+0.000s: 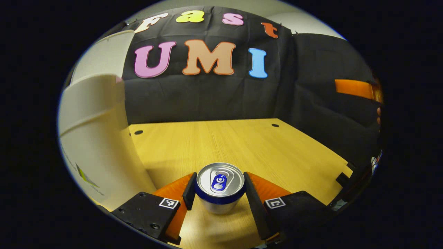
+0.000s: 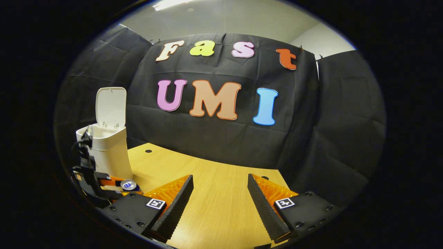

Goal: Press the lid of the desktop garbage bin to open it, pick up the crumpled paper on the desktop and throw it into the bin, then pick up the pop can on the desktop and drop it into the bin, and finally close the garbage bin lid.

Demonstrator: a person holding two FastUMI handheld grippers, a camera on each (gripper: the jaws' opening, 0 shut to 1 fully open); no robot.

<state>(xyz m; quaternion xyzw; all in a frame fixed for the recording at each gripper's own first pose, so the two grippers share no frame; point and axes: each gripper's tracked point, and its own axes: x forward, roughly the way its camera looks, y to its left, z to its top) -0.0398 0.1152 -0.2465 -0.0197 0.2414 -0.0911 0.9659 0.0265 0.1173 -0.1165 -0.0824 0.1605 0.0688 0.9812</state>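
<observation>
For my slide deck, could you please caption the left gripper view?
Left claw closed on the upright blue-rimmed silver pop can beside the white plastic bin.

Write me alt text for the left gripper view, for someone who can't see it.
The left gripper has its two fingers closed on an upright pop can standing on a wooden table. A white bin stands close on the left, and black cloth lines the booth behind.

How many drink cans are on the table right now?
1: a silver aluminium pop can with a blue rim stands upright between the left gripper fingers, beside the open white plastic bin. Others could be hidden out of frame.
</observation>
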